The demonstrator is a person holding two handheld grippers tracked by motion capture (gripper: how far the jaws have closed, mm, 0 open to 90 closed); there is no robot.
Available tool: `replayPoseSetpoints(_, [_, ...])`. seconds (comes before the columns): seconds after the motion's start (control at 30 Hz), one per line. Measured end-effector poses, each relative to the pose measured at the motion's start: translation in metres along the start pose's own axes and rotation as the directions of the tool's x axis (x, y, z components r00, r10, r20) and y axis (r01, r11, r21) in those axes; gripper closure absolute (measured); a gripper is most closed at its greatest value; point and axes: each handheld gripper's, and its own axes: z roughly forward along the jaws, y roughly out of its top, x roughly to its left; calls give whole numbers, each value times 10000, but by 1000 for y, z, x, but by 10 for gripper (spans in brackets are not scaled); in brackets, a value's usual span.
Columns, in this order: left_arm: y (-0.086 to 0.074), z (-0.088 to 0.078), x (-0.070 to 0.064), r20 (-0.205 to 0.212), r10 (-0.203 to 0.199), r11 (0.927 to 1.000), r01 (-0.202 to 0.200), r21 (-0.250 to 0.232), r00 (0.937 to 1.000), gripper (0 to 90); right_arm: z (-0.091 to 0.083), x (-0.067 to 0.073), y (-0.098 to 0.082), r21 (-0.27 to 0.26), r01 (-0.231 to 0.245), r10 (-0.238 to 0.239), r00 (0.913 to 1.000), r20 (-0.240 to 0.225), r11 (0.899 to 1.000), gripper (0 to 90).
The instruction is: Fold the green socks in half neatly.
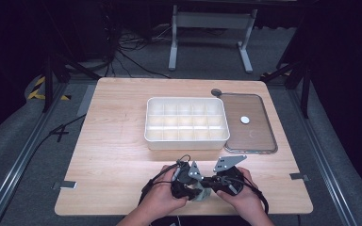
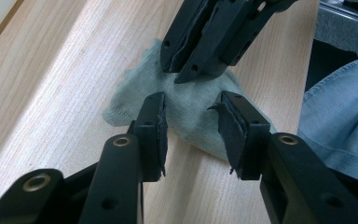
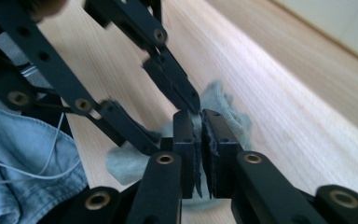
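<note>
2 grippers meet over a grey-green sock (image 2: 186, 105) low on the tabletop (image 1: 113, 155): left gripper (image 2: 193, 133) fingers apart astride it, right gripper (image 3: 200, 140) fingers nearly closed.

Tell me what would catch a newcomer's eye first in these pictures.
Two hand-held grippers meet over a small grey-green sock at the table's near edge: the right gripper is pinched on its fabric, while the left gripper stands open over it. Behind them, mid-table, sits a white divided box, with a clear lid lying flat to its right.
</note>
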Motion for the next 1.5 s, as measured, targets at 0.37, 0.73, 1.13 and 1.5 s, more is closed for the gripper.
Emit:
replayPoseSetpoints(0.37, [0, 5, -1, -536, -156, 9999, 158, 31, 9984, 497, 6, 3, 1, 894, -189, 90, 9939, 1101, 9958, 689])
replayPoseSetpoints(0.73, [-2, 9, -4, -794, -354, 9994, 356, 10, 9962, 470, 12, -18, -1, 1215, -1378, 1317, 9896, 569, 9830, 546])
replayPoseSetpoints(1.13, [-5, 10, -5, -847, -431, 9990, 417, -174, 9955, 471, 18, -40, -5, 1572, -2499, 2706, 9541, -1281, 9554, 644])
replayPoseSetpoints(1.5, [-8, 5, -1, -502, -819, 9963, 804, -309, 9954, 472, 17, -34, 0, 1670, -2170, 2391, 9628, -1262, 9618, 786])
